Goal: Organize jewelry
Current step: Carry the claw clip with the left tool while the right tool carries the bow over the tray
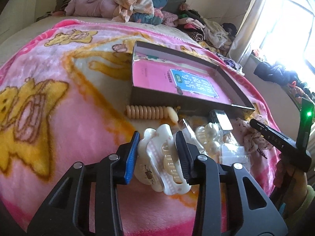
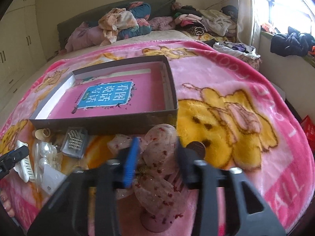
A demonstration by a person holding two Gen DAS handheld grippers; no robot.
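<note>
- My white claw clip (image 1: 163, 157) is sitting between my gripper pads.
- My pink speckled bow (image 2: 161, 157) is lying beside the open box (image 2: 104, 122).

black tongs (image 1: 157, 149), blue pad, silver screws

Right gripper (image 2: 156, 157) pinches a pink speckled fabric bow (image 2: 161, 169), pads pressing its sides, on the pink bear blanket (image 2: 226, 82). Just past it: dark shallow box (image 2: 102, 124) with a pink book (image 2: 110, 98) lying flat inside. Left of the bow: clear case of small clips (image 2: 74, 142), pearl pieces (image 2: 46, 153), white claw clip (image 2: 24, 164) with the left gripper's tip (image 2: 14, 156) on it.
</note>
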